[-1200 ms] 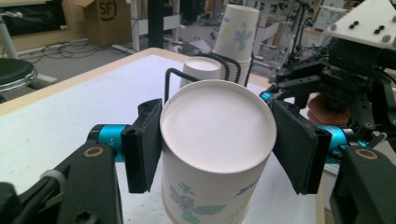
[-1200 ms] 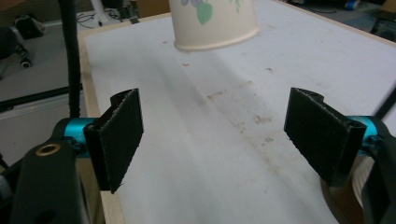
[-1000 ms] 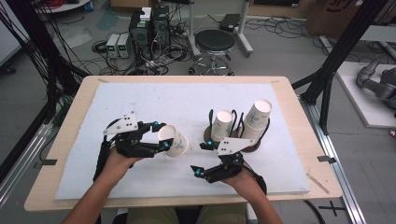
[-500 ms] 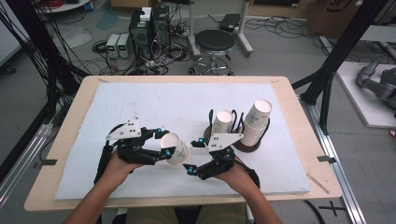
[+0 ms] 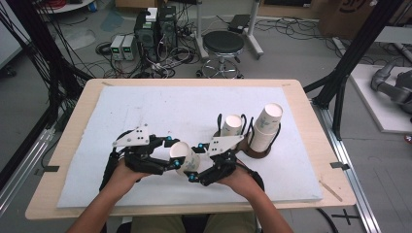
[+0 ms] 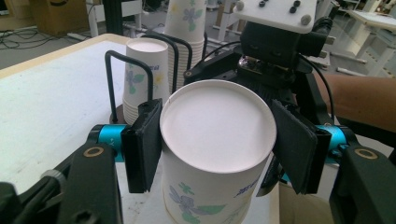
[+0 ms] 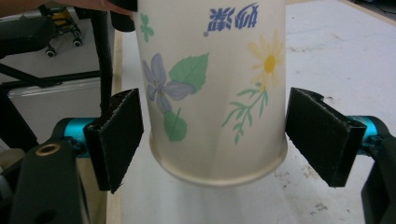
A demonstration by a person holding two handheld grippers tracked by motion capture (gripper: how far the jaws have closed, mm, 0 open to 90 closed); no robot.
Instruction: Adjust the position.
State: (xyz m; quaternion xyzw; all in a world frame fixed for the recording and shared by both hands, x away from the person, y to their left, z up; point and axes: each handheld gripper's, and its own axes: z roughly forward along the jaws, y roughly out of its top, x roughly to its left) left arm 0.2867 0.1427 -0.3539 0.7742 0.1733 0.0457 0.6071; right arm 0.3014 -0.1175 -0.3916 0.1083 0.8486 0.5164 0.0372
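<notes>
At the near edge of the white-covered table [image 5: 145, 104], we see the left gripper [image 5: 174, 152] pinching a flowered paper cup [image 5: 185, 158] just below its rim, the cup lifted off the mat and tipped on its side between the two hands. In the left gripper view both black pads [image 6: 145, 140] press flat against the cup's wall, and its white bottom disc faces the camera.

To the right of it, the right gripper [image 5: 195, 162] has its jaws spread around the cup's other end. In the right gripper view the cup [image 7: 212, 84] hangs between the pads [image 7: 120, 135] with its open mouth toward the lens; a gap shows on the right side, while the left pad stands just beside the wall, and we cannot tell if it touches.

Farther right on the table stands a dark round holder [image 5: 253, 150] with wire loops, carrying one stack of cups [image 5: 232, 126] and beside it a taller stack [image 5: 266, 127], both upright, mouths down.
</notes>
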